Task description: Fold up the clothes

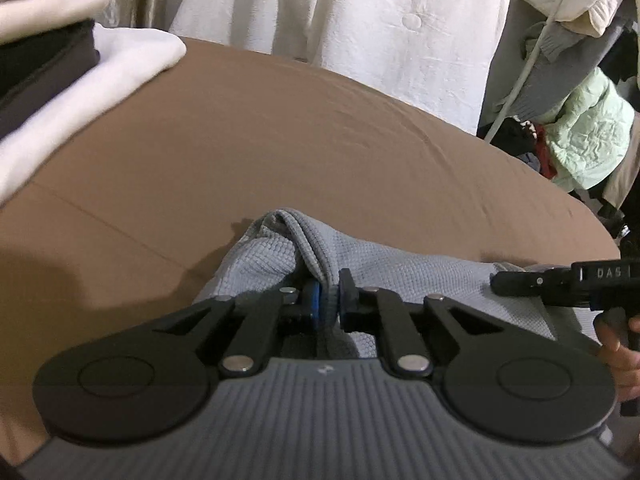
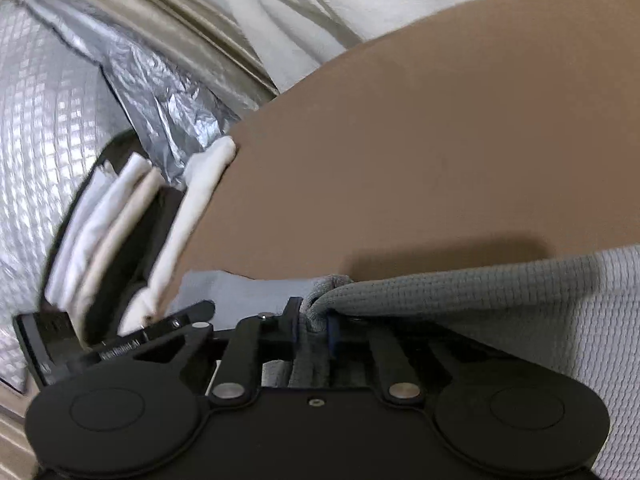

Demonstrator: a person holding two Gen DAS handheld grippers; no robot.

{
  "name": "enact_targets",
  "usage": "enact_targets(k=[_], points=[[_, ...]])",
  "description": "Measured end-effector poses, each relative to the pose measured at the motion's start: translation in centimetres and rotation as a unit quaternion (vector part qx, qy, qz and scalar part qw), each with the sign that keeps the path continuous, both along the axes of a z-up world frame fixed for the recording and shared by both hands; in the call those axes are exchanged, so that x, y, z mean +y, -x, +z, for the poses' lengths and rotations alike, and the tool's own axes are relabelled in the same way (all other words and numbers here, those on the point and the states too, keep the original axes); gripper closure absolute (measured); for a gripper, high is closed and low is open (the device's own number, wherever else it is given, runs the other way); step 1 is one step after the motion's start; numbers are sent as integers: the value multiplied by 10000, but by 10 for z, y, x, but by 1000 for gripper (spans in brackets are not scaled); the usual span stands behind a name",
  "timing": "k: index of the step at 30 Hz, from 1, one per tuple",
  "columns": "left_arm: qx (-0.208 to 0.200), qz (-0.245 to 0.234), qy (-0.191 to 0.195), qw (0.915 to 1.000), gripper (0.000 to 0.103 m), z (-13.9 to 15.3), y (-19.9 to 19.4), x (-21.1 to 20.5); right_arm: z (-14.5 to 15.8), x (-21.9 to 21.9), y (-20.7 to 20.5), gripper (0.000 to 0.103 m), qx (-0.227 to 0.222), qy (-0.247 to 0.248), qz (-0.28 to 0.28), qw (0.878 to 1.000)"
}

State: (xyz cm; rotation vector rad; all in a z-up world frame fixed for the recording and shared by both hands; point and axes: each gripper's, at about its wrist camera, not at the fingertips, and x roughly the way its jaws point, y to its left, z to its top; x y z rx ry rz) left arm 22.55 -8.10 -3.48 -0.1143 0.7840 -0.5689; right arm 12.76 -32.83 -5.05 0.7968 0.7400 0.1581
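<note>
A grey waffle-knit garment (image 1: 420, 276) lies on the brown bed sheet (image 1: 260, 140). My left gripper (image 1: 329, 304) is shut on a bunched fold of it, the cloth pinched between the blue pads. In the right wrist view the same grey garment (image 2: 500, 312) spreads to the right, and my right gripper (image 2: 314, 320) is shut on its gathered edge. The right gripper's body (image 1: 560, 284) shows at the right edge of the left wrist view, held by a hand (image 1: 618, 356). The left gripper's body (image 2: 132, 344) shows low at the left of the right wrist view.
A stack of folded white, cream and black clothes (image 1: 60, 72) sits at the left of the bed; the same folded stack (image 2: 132, 232) appears in the right wrist view. White curtain (image 1: 380, 20) hangs behind. A rack with a pale green jacket (image 1: 588, 132) stands right. Silver quilted foil (image 2: 48, 120) lies left.
</note>
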Motion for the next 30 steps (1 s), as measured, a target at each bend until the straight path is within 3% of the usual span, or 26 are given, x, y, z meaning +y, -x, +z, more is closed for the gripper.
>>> enact_targets(k=[2, 3, 4, 5, 6, 8, 11, 13, 14, 15, 17, 20, 22, 24, 26, 28, 29, 30], points=[[-201, 57, 60, 9998, 87, 15, 14, 8, 10, -4, 5, 80, 114, 63, -29, 9999], [-299, -3, 135, 9995, 79, 22, 23, 13, 20, -4, 10, 74, 78, 278, -85, 9995], [-248, -168, 172, 9994, 73, 26, 32, 14, 29, -2, 15, 70, 37, 516, -125, 9986], [-117, -365, 180, 9991, 58, 27, 40, 14, 38, 1, 20, 65, -13, 793, -142, 9967], [13, -562, 187, 9982, 50, 29, 49, 15, 46, 5, 26, 63, -95, 1051, -131, 9943], [349, -717, 96, 9968, 50, 24, 61, 12, 55, 18, 36, 58, -239, 1242, 25, 9920], [626, -481, 226, 9966, 52, 15, 68, 17, 59, 38, 49, 58, -237, 1341, 389, 9899], [840, -301, 418, 9951, 67, 10, 70, 23, 62, 53, 58, 58, -238, 1624, 640, 9844], [912, -249, 566, 9939, 84, 10, 69, 28, 66, 63, 62, 57, -317, 1877, 796, 9785], [951, -212, 733, 9925, 89, 11, 66, 33, 71, 76, 67, 55, -435, 2176, 936, 9706], [1003, -96, 1117, 9886, 90, 17, 62, 47, 80, 100, 76, 48, -667, 2674, 1195, 9538], [1124, -267, 1790, 9771, 90, 15, 63, 62, 81, 136, 77, 48, -927, 2956, 1501, 9389], [1302, -291, 1880, 9731, 90, 9, 63, 62, 75, 160, 69, 48, -1016, 3313, 1646, 9235], [1354, -264, 1714, 9755, 90, 4, 64, 60, 68, 185, 60, 48, -1090, 3729, 1766, 9044], [1303, -249, 1561, 9788, 89, 3, 66, 58, 61, 200, 50, 49, -1097, 3943, 1765, 8952], [1162, -168, 1525, 9813, 86, 7, 68, 59, 53, 199, 38, 74, -952, 3718, 1644, 9087], [1139, -134, 1523, 9817, 85, 7, 68, 59, 51, 196, 35, 94, -889, 3587, 1614, 9151], [1148, -112, 1529, 9815, 83, 6, 68, 59, 50, 192, 34, 94, -882, 3525, 1552, 9186]])
